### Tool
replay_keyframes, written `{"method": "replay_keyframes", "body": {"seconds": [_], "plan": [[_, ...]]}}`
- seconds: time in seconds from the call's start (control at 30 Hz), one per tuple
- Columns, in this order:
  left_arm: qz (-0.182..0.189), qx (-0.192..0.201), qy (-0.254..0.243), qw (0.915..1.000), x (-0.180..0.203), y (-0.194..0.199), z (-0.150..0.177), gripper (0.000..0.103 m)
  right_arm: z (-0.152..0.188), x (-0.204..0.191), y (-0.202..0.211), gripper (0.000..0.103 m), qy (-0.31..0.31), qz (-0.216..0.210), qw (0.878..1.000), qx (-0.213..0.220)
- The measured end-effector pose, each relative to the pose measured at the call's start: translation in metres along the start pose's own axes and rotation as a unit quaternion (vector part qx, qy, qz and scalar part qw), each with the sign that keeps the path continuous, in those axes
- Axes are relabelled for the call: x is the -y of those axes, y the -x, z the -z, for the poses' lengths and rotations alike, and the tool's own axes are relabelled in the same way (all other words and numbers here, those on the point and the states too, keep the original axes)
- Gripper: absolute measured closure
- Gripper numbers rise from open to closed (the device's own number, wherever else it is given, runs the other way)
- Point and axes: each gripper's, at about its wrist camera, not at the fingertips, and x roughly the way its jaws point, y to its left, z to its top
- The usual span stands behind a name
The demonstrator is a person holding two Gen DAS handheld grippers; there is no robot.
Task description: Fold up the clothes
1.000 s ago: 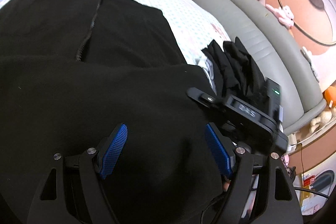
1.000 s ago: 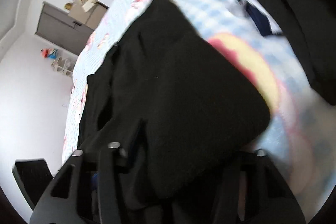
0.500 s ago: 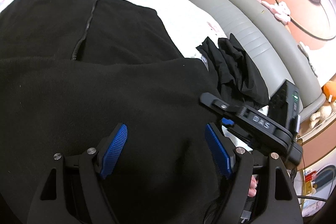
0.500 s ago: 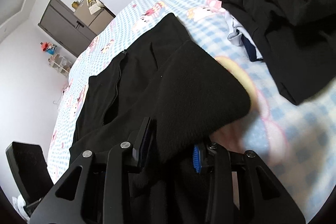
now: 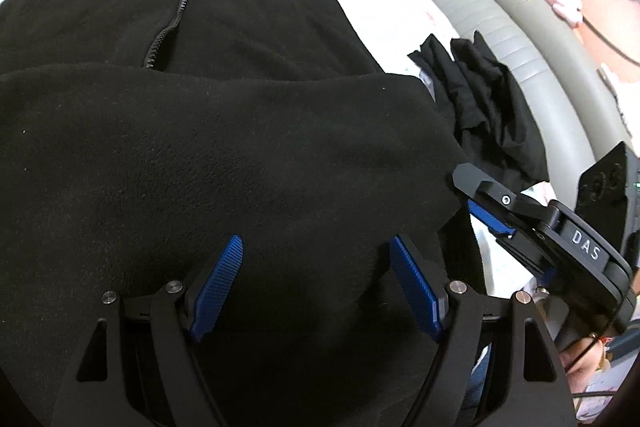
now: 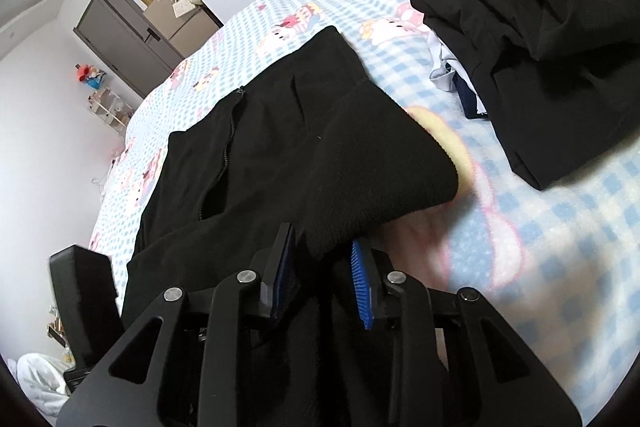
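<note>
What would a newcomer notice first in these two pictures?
A big black fleece with a zip sprawls across the blue checked sheet. The right tongs pinch its folded-over edge; the left tongs gape above it. A pile of dark clothes lies beside it.

Beneath the right gripper [image 6: 322, 267], the fleece jacket [image 6: 280, 147] drapes over the fingers, so how much cloth sits between the blue pads [image 6: 360, 283] cannot be told. Just ahead and to its right, the bedsheet [image 6: 540, 247] is smeared into a blur, its print unreadable. Under the left gripper [image 5: 316, 283], the jacket [image 5: 240, 167] runs off the left and bottom edges and hides the bed below. The pile of dark clothes [image 6: 540, 27] is cut by the right edge.
</note>
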Motion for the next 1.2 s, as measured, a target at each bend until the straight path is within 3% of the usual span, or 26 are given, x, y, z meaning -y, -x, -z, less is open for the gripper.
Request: {"method": "replay_keyframes", "body": {"seconds": [0.17,0.33,0.43,0.53,0.7,0.9,1.07,1.2], "plan": [[0.005,0.002,0.000,1.0000,-0.001,0.001,0.002,0.025,0.004,0.003,-0.001,0.076,-0.008,0.011,1.000,-0.005],[0.014,0.005,0.006,0.9999,-0.003,0.003,0.001,0.025,0.006,-0.004,0.018,0.078,0.005,-0.002,0.999,0.038],[0.045,0.043,0.024,0.9978,-0.006,0.017,0.005,0.026,0.003,-0.013,0.025,0.078,0.026,-0.033,0.997,0.061],[0.107,0.091,0.044,0.9891,-0.015,0.042,0.009,0.026,0.004,-0.026,0.015,0.079,0.051,-0.073,0.995,0.042],[0.120,0.100,0.061,0.9858,-0.028,0.054,-0.004,0.026,0.017,-0.040,-0.017,0.080,0.063,-0.121,0.990,-0.017],[0.114,0.074,0.028,0.9903,-0.015,0.042,-0.025,0.026,0.040,-0.037,-0.033,0.079,0.057,-0.116,0.989,-0.067],[0.056,0.045,-0.059,0.9957,0.030,0.022,-0.032,0.026,0.035,-0.006,-0.007,0.068,0.015,-0.100,0.994,-0.043],[0.005,0.029,-0.121,0.9922,0.060,0.003,-0.028,0.026,0.026,0.028,0.013,0.055,-0.033,-0.060,0.998,-0.012]]}}
